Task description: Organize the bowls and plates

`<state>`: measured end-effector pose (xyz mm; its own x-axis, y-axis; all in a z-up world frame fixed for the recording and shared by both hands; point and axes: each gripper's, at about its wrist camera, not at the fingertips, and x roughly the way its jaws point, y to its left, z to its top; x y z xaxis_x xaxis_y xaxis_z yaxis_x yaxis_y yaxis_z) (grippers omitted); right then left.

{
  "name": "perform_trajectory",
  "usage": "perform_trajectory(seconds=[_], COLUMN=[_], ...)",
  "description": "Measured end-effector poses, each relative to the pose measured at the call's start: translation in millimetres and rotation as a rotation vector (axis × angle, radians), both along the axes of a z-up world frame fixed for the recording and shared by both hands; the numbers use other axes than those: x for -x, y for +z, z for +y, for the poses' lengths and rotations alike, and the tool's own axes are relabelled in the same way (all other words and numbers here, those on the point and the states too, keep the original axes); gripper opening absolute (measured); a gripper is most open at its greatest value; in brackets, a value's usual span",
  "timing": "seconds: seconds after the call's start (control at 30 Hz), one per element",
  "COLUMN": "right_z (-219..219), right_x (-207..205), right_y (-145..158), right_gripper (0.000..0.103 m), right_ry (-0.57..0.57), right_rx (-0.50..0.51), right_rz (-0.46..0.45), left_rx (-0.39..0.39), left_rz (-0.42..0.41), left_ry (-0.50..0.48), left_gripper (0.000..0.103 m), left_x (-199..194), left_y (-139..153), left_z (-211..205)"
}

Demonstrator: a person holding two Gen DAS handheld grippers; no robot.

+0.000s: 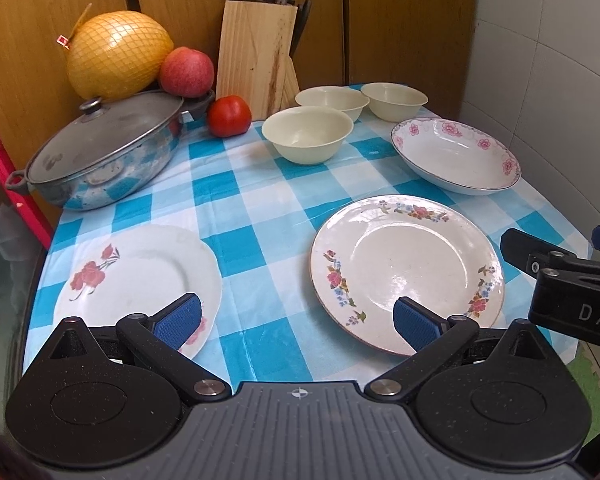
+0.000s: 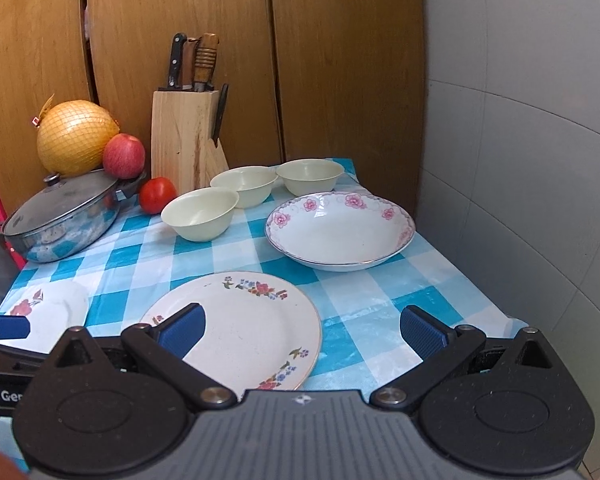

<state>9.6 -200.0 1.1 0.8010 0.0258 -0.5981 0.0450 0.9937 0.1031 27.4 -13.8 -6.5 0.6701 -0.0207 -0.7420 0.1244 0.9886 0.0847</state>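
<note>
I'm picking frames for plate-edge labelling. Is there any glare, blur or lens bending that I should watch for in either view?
Left wrist view: bright glare patches on the flat floral plate, fisheye bowing of the cupboard doors, dark vignette in the corners. Right wrist view: the deep pink-flowered dish is sharp with little glare, the tiled wall curves strongly, and the red-flower plate is partly hidden by the left gripper.

Home kitchen: knife block (image 2: 184, 132), lidded pot (image 1: 100, 152), checkered tablecloth (image 1: 252, 216).

open cloth (image 1: 260, 216) mid-table, pot (image 1: 100, 152) blocking left
</note>
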Motion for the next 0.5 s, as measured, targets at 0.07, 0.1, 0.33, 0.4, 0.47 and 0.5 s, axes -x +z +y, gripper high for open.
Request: perform_trajectory(seconds=[0.07, 0.1, 0.33, 0.4, 0.47, 0.5], right_z=[-1.8, -3.5, -16.0, -17.3, -18.7, -19.2], right_x=[-4.2, -6.1, -19.6, -23.9, -28.5, -31.3], right_y=[-3.5, -5.5, -10.9, -11.4, -12.5, -13.4], right_gripper=[0.102, 0.102, 0.102, 0.102, 0.101, 0.101], right_ry=[0.001, -0.001, -0.001, 0.002, 0.011, 0.015], right_rx=[-0.008, -0.016, -0.085, -0.077, -0.077, -0.079], right_rz=[0.016, 0.026, 0.074, 0.076, 0.080, 0.086], left_rx=[-0.008, -0.010, -0.022, -0.027, -0.022, -0.019], left_rz=[0.009, 0.011, 0.016, 0.013, 0.019, 0.024], left_ry=[0.003, 0.002, -0.028, -0.035, -0.041, -0.044], left_gripper=[0.103, 0.103, 0.103, 0.103, 0.103, 0.103], left_x=[-5.1, -6.7, -18.3, -21.5, -25.3, -27.4], left_y=[-2.6, -3.2, -4.6, -4.3, -4.4, -4.9], left_z=[-0.7, -1.2, -8.6, -9.9, -10.0, -10.2])
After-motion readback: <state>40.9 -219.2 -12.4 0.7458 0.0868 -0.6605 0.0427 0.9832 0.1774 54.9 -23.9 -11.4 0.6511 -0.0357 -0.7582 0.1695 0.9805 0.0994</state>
